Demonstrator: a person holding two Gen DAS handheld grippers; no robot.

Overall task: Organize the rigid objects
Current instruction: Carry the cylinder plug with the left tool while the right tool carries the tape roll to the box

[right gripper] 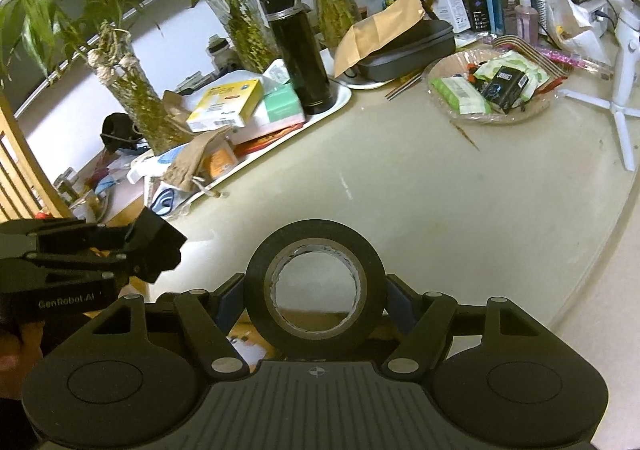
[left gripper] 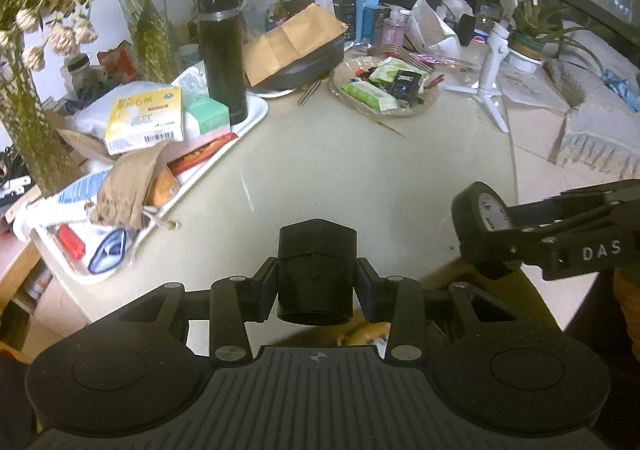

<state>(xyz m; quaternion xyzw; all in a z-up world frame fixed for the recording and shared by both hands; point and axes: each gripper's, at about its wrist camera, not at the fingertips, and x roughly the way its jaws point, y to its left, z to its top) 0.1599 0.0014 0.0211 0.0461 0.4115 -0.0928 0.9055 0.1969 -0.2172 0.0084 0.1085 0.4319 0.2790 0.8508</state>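
My left gripper is shut on a black boxy plastic part, held above the near edge of the beige table. It also shows in the right wrist view at the left. My right gripper is shut on a roll of black tape, held upright with its hole facing the camera. The tape also shows in the left wrist view at the right, apart from the black part.
A white tray at the left holds boxes, a burlap pouch and a black flask. A wicker basket of packets stands behind. A white tripod stand, plant vases and clutter line the back.
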